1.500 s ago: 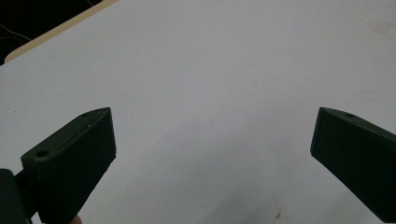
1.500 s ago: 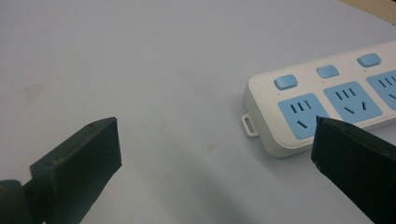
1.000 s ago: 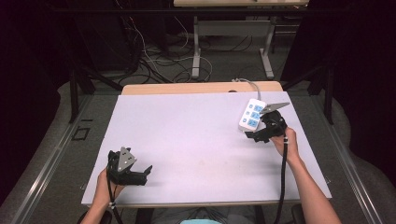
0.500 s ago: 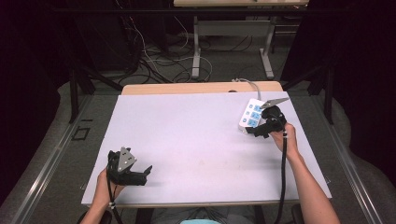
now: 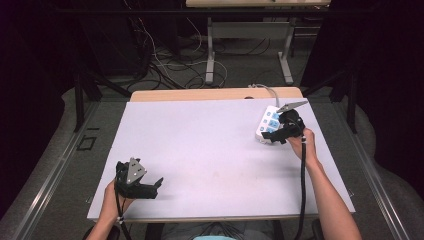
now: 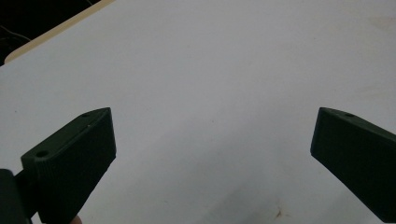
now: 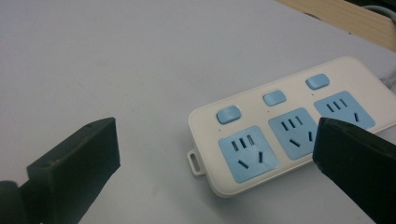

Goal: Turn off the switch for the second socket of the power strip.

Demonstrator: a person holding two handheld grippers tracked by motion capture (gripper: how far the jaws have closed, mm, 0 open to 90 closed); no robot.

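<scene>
Power strip (image 7: 289, 128), white with three blue sockets and switches, lies near the far right corner of the white table (image 5: 210, 150); its cable runs off the far edge. Right gripper (image 5: 274, 134), jaws apart, hovers just beside the strip's near end, partly hiding it. Left gripper (image 5: 157, 184), jaws apart, sits well apart over bare surface near the front edge. Dark floor with cables surrounds.

- A pale grey-white surface (image 5: 210, 150) with a bare wooden strip along its far edge.
- A white power strip (image 5: 266, 125) with blue sockets and switches lies flat near its far right corner.
</scene>
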